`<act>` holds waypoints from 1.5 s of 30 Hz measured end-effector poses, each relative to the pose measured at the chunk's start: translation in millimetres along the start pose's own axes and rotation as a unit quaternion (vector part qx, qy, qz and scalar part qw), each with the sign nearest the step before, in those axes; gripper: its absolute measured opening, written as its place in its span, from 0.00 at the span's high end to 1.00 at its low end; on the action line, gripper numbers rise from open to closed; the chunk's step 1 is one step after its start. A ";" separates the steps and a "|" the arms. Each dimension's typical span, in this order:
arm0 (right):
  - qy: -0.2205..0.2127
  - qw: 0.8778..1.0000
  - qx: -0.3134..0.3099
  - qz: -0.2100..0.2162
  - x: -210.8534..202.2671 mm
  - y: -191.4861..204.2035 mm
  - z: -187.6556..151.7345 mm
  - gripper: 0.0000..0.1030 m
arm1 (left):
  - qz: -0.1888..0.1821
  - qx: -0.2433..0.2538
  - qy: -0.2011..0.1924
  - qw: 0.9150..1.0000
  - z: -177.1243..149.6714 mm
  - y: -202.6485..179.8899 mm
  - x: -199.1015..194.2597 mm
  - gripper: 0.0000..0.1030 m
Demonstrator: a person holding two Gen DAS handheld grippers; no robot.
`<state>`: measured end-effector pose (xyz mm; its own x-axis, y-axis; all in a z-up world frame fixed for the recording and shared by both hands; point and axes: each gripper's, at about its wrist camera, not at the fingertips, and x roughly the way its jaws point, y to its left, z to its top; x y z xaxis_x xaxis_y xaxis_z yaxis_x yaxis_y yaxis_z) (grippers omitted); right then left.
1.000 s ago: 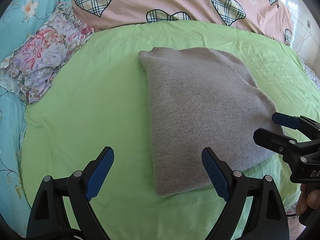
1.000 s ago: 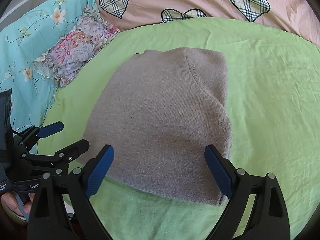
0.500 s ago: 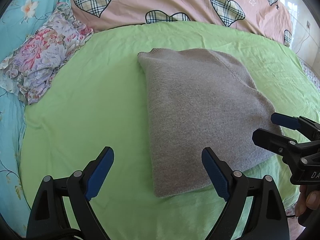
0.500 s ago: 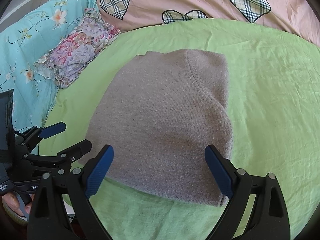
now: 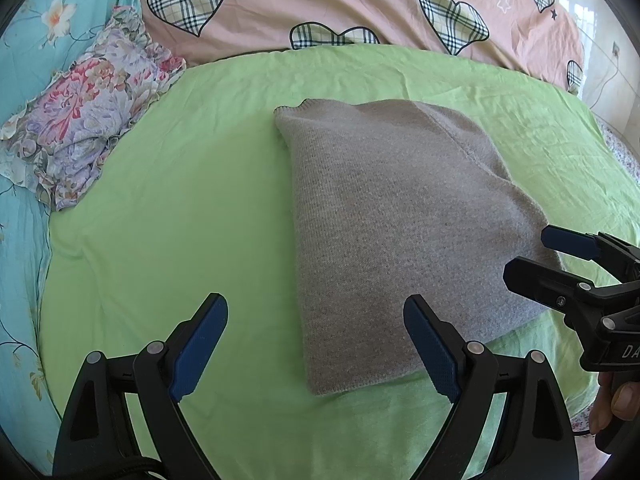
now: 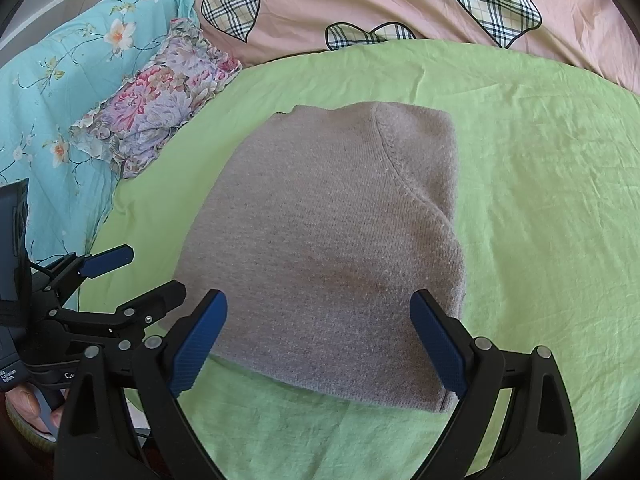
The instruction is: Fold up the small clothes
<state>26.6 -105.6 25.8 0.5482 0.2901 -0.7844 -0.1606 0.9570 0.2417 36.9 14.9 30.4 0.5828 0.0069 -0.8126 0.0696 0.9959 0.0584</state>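
Note:
A grey knitted garment [image 5: 392, 216] lies folded into a compact rectangle on the green sheet [image 5: 180, 200]; it also shows in the right wrist view [image 6: 332, 240]. My left gripper [image 5: 316, 344] is open and empty, hovering above the garment's near left corner. My right gripper [image 6: 320, 344] is open and empty, above the garment's near edge. The right gripper shows at the right edge of the left wrist view [image 5: 552, 256], the left gripper at the left of the right wrist view [image 6: 132, 276]. Neither touches the cloth.
A floral frilled pillow [image 5: 88, 120] lies at the far left on a turquoise flowered cover [image 6: 52, 92]. A pink quilt with plaid hearts [image 5: 360, 4] runs along the back. The bed's edge is near me.
Both grippers have drifted slightly; the garment sits a touch higher in the views. Nothing was gripped or released, and the garment has not moved on the sheet.

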 end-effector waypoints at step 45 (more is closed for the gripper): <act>-0.007 1.000 0.000 0.000 -5.8 -1.8 2.8 0.09 | -0.007 0.003 -0.004 1.000 4.1 -5.1 -3.8 0.12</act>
<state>26.0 -109.1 31.5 0.5588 0.2903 -0.7768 -0.1613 0.9569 0.2415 37.6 9.4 35.5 0.5880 -0.0079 -0.8088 0.0821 0.9954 0.0499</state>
